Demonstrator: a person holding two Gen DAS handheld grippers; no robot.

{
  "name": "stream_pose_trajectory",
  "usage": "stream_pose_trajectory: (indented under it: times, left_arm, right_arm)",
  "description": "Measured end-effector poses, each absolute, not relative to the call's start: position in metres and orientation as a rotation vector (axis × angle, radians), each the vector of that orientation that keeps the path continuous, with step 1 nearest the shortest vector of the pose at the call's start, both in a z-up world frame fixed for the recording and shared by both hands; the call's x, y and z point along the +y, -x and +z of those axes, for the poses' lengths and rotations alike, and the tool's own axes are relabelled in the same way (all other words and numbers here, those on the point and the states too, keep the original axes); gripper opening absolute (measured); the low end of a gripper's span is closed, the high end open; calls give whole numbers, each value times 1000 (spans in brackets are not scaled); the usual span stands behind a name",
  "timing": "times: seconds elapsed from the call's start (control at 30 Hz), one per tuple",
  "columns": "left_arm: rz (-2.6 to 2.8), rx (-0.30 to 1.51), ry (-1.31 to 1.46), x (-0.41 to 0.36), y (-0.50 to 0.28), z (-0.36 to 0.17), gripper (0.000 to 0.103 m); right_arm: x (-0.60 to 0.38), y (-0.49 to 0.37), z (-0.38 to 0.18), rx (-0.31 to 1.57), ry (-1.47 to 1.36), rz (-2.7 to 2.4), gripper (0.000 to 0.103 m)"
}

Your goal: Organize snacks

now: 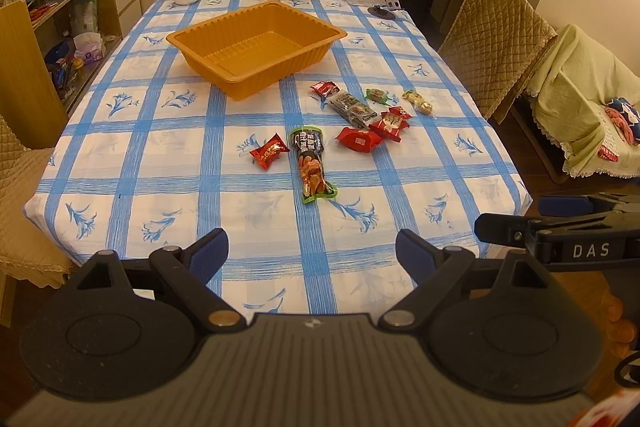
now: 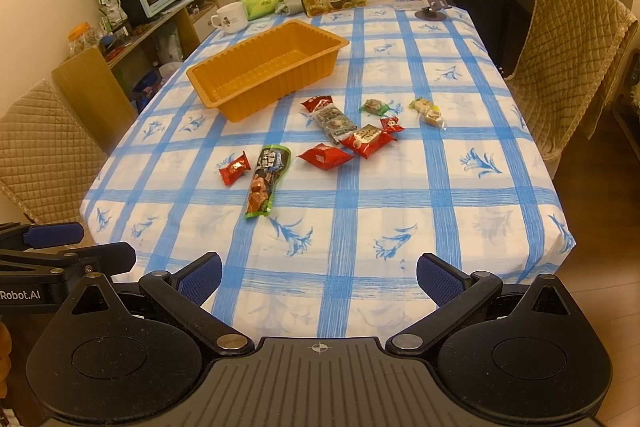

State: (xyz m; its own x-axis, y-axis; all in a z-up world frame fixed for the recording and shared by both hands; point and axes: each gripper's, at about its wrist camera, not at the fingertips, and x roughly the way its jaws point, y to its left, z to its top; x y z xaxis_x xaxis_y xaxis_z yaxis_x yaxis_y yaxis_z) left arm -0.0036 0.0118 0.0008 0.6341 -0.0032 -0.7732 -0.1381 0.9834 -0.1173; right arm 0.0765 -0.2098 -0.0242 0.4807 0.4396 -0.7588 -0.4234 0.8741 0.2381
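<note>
Your left tongs (image 1: 312,255) and right tongs (image 2: 319,277) both hang spread wide at the near edge of the tabletop (image 2: 400,219), gripping nothing. Ahead of you the snacks lie loose on the checked cloth: a long green nut packet (image 2: 266,179) nearest, a small red candy (image 2: 235,167) just beside it, and red wrappers (image 2: 347,147) clustered further back. Beyond them sits the orange tray (image 2: 256,99), holding none of the snacks.

Each black gripper (image 1: 312,253) (image 2: 318,277) has 2 blue-padded fingers (image 1: 208,253), silver pivot screws and a ribbed grey base.
</note>
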Motion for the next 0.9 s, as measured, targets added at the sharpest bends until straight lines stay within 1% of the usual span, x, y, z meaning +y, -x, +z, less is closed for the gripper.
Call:
stream_pose_trajectory:
  times: [0.63, 0.9]
  left_arm:
    - [102, 911, 174, 10, -29, -15, 90]
    - [74, 877, 170, 8, -49, -29, 90]
  right_arm:
    - [-221, -101, -38, 956, -33, 530, 103]
    - [-230, -116, -45, 934, -54, 548, 103]
